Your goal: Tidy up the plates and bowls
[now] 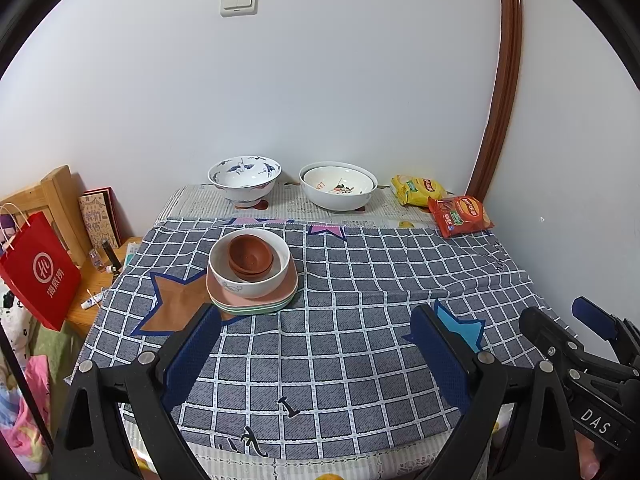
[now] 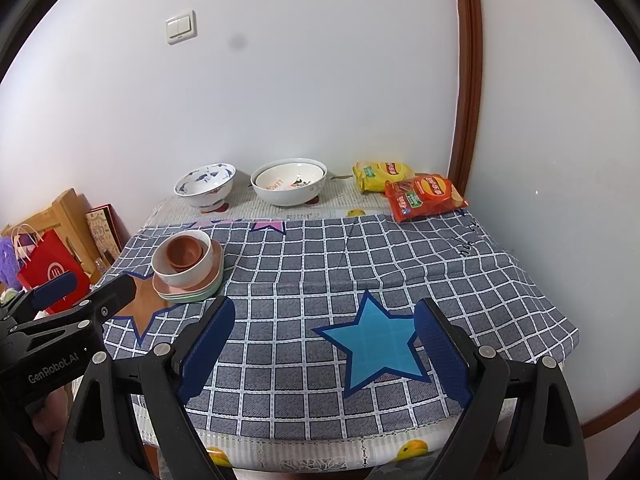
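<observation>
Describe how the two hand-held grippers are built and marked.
Both match: the left hand-held gripper and right hand-held gripper have matte black bodies with silver rivets and two fingers faced with textured navy-blue pads. The left's body reads "GenRobot.AI", the right's "DAS". No cables or sleeves show.

Even, bright light — heavy fisheye warping

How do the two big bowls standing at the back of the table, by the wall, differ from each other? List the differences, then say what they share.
The blue-patterned bowl bears blue painting inside and out; the wide white bowl is plain outside, with orange and dark motifs inside. The blue-patterned bowl is taller with a raised foot; the wide white bowl is broader and shallower. The wide white bowl seems to have a second bowl nested in it; the other looks empty. Both are white-bodied, upright and untouched by either gripper.
</observation>
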